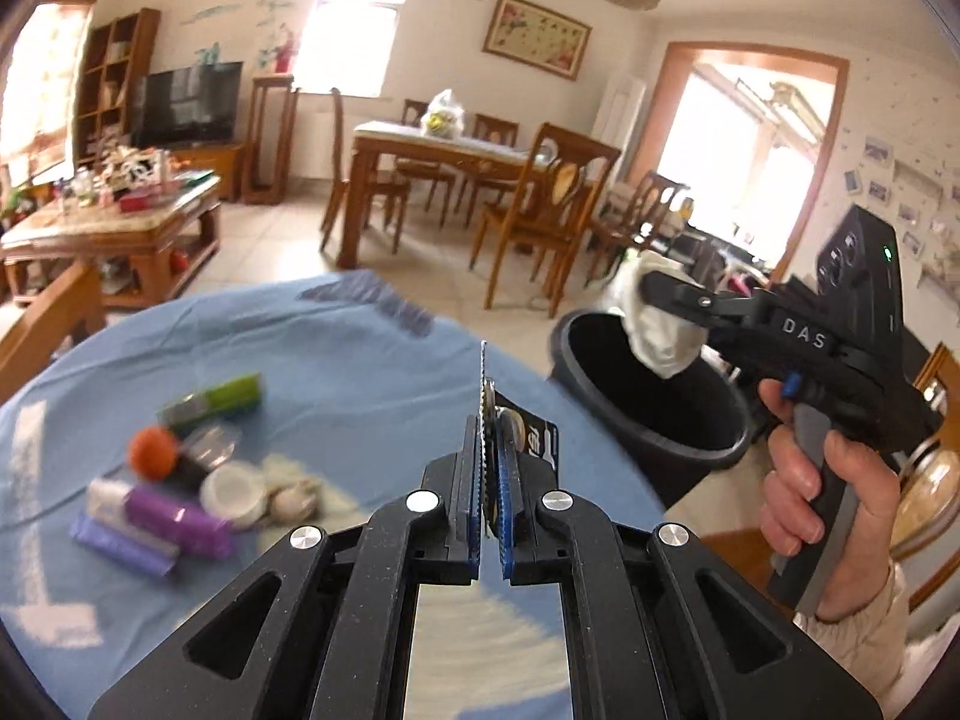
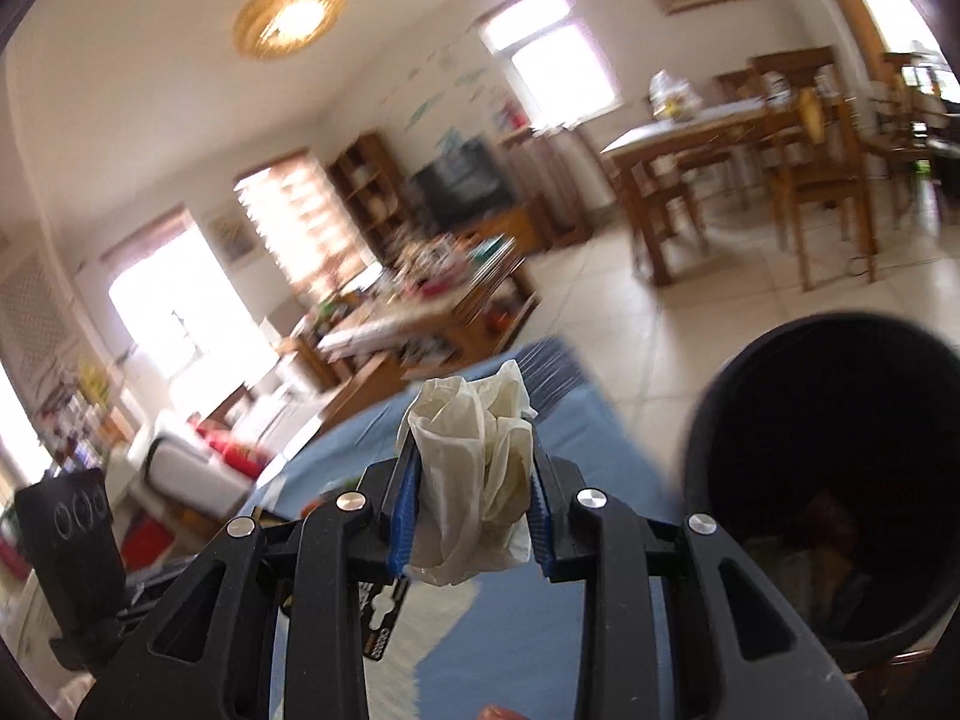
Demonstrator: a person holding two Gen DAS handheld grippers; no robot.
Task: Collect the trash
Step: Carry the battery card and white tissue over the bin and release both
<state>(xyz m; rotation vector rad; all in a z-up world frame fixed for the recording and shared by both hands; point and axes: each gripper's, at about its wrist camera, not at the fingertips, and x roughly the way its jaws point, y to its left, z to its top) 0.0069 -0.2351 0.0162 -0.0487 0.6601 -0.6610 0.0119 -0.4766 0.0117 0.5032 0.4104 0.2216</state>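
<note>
My left gripper [image 1: 491, 456] is shut on a flat black snack wrapper [image 1: 528, 435] with a serrated foil edge, held above the blue tablecloth [image 1: 336, 360]. My right gripper [image 2: 471, 480] is shut on a crumpled white disposable glove [image 2: 474, 468]; in the left wrist view that glove [image 1: 660, 330] hangs over the rim of the black trash bin [image 1: 648, 396]. The bin [image 2: 828, 480] stands right of the table and holds some trash. The wrapper's end [image 2: 384, 618] shows under my right gripper.
Several items lie on the cloth at left: an orange ball [image 1: 153, 450], purple tubes [image 1: 174, 519], a green package [image 1: 216, 399], a white lid [image 1: 234, 489], crumpled tissue [image 1: 294, 495]. A dining table with chairs [image 1: 456, 150] and a cluttered coffee table [image 1: 114, 222] stand beyond.
</note>
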